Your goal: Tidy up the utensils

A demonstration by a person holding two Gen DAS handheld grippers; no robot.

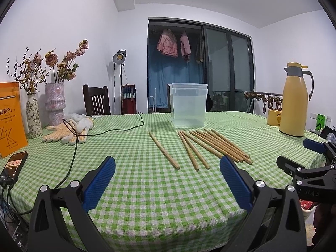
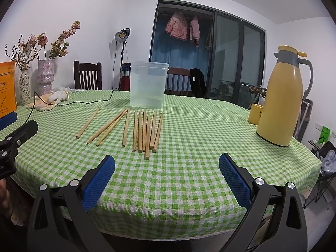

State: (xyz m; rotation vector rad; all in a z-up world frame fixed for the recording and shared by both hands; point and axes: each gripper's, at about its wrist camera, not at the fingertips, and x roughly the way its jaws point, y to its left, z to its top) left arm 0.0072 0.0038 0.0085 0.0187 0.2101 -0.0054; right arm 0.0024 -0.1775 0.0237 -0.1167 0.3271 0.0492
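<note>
Wooden chopsticks lie loose and flat on a green-and-white checked tablecloth, near the middle of a round table. In the right wrist view, six lie tightly side by side, pointing toward the camera; one lies just to their left, a crossing pair further left, and a single stick apart at the far left. Directly behind them, close to their far tips, a clear plastic container stands upright and open at the top.

The left gripper hovers low over the near part of the cloth, its blue pads spread wide with nothing between them; the nearest chopstick ends lie just beyond its tips. The right gripper is likewise spread wide and holds nothing, with bare cloth between it and the sticks.

Open cloth stretches to the right of the chopsticks as far as a tall yellow thermos jug and a yellow mug near the right edge. To the left, a thin dark cable runs across the cloth past knitted work gloves. Two vases of dried flowers and an orange book stand at the far left edge, with a phone lying near the front left rim. The table's near edge curves just below both grippers.
</note>
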